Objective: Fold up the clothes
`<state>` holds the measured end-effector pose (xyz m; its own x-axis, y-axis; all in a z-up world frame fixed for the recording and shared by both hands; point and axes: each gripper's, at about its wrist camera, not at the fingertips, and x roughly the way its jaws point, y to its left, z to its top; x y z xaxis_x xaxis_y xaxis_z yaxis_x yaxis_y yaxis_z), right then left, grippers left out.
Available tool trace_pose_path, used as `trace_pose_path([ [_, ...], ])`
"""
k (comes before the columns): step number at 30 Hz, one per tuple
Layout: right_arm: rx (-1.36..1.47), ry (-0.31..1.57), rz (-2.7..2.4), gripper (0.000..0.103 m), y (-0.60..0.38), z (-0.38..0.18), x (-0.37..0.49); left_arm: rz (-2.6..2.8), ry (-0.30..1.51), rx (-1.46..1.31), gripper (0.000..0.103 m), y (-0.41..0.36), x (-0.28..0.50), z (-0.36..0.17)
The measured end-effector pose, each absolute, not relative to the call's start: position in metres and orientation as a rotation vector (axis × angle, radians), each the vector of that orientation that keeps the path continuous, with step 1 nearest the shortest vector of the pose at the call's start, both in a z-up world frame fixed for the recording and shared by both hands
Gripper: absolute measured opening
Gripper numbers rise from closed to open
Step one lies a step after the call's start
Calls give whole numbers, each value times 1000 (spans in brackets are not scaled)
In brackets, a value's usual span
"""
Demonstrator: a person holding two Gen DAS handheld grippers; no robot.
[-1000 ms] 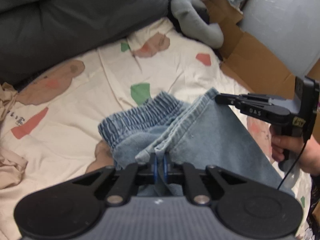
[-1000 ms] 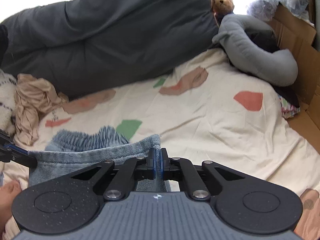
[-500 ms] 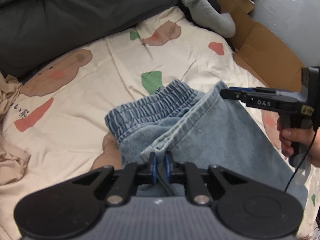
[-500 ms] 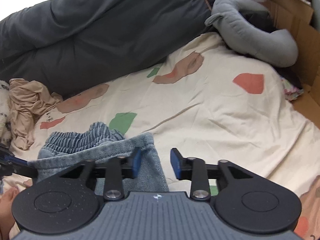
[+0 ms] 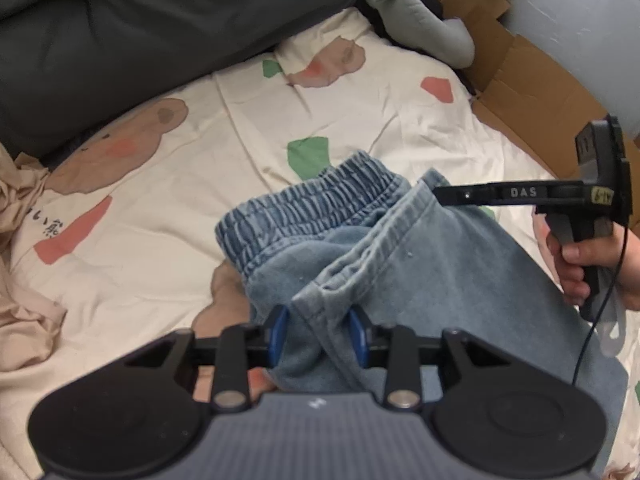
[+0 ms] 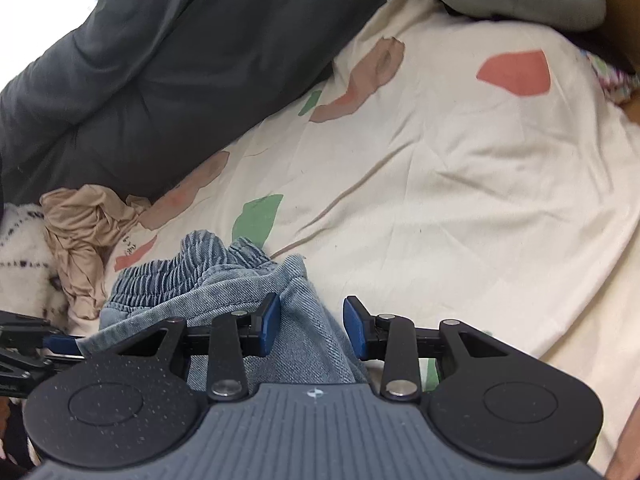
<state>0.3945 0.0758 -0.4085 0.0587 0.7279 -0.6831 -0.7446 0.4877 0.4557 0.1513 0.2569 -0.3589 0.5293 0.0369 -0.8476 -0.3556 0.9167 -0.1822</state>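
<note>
A pair of blue denim shorts (image 5: 420, 264) is seen lying folded on a cream bedsheet (image 5: 224, 184) printed with bear, green and coral shapes; the gathered elastic waistband (image 5: 308, 204) is turned toward the far side, and the hemmed leg edge is laid over the garment just short of it. The left gripper (image 5: 318, 334) is held low over the near corner of the fold; its blue pads (image 5: 277, 334) are spread apart, with the denim hem lying loose between them and not pinched. The right gripper (image 6: 311, 328) is likewise parted to a moderate width, a ridge of denim (image 6: 296, 312) lying in the gap without being clamped; in the left wrist view its black fingers are seen from the side, reaching the far corner of the hem, and its handle is gripped by a hand (image 5: 588, 264). A crumpled beige garment (image 6: 84, 240) is found to the left of the shorts, near but apart; a dark grey duvet (image 6: 160, 52) is piled along the far edge of the sheet; a grey plush cushion (image 5: 416, 24) and brown cardboard (image 5: 532, 92) are seen beyond to the right.
</note>
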Motion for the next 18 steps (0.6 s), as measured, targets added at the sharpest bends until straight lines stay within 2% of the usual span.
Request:
trace_pose_path([
  [3,16,1053,1124,37,75,-412,398,252,983,-377,37,258,151,-361],
  [5,18,1050,1143,23,75,-410,398,246,979,-374,37,258,150,-359],
  [7,-19,1016,1153,17,75,-403,394,240,976,-372,28,259,149,-358],
  [10,-44,969,1159,4,72,-393,388,231,971,-368,21,259,147,-355],
  [15,-54,858,1182,1,55,-369,377,215,958,-381,9,261,143,-348],
  [18,-90,788,1203,1,49,-353,365,202,945,-389,7,260,140,-344],
])
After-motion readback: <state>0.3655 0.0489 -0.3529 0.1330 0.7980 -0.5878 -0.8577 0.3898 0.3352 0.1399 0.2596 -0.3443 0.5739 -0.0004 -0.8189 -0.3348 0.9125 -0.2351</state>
